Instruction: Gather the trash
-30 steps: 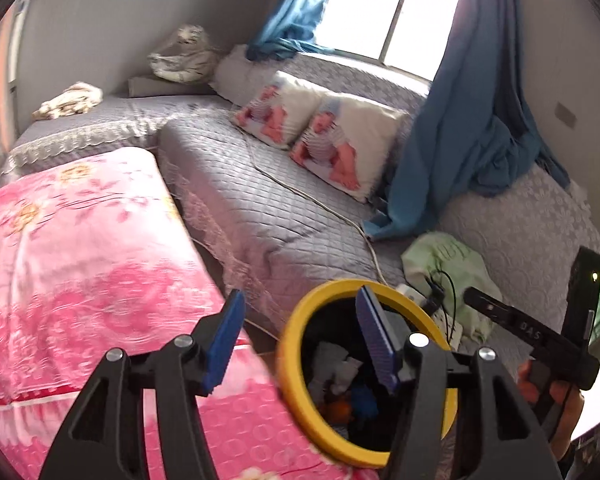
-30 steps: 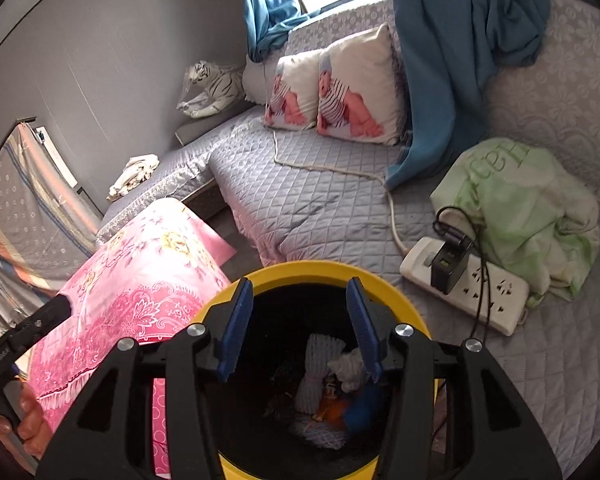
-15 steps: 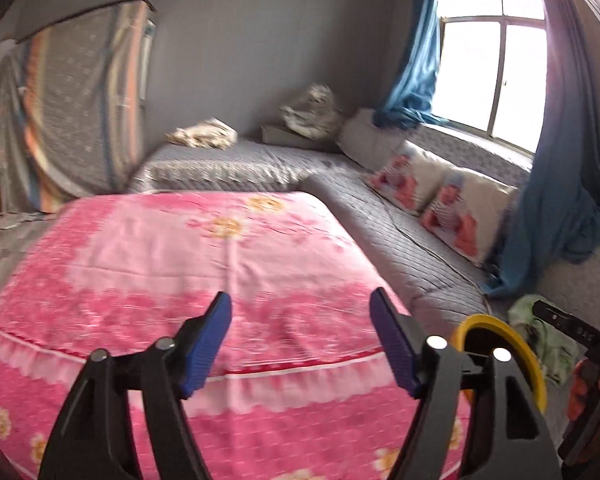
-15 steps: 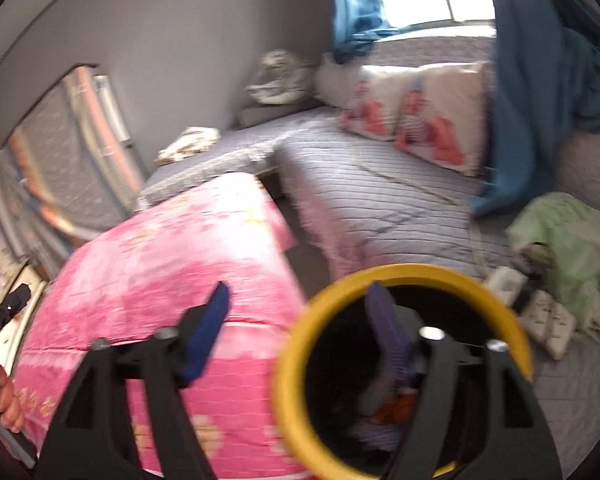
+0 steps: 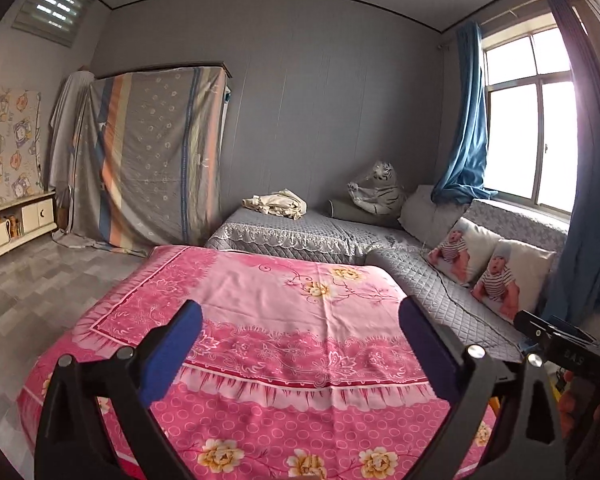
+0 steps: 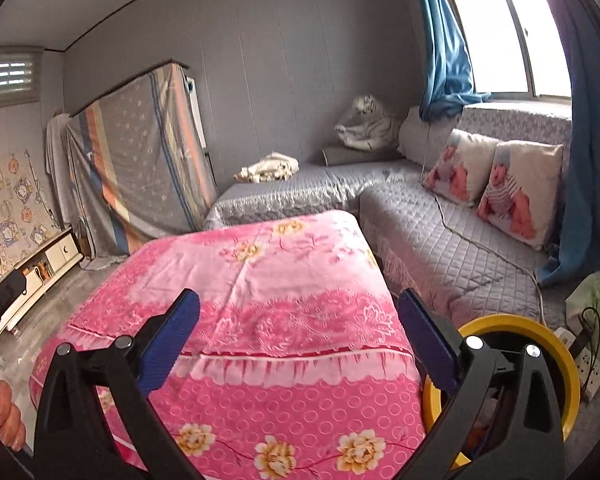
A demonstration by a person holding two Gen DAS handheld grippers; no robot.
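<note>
Nearest the cameras, the left gripper (image 5: 296, 326) and the right gripper (image 6: 298, 316) are both opening, their blue fingers (image 6: 172, 340) spread wide with nothing between them. Just right of the right gripper stands the yellow-rimmed trash bin (image 6: 512, 322), with scraps showing inside, so some collecting appears done. Beyond the fingers, the pink-covered desk (image 5: 284, 304) shows no litter. Farther off, a crumpled cloth (image 5: 276, 204) lies on the grey bed (image 5: 300, 232); whether it counts as trash cannot be told, so what remains is unclear.
</note>
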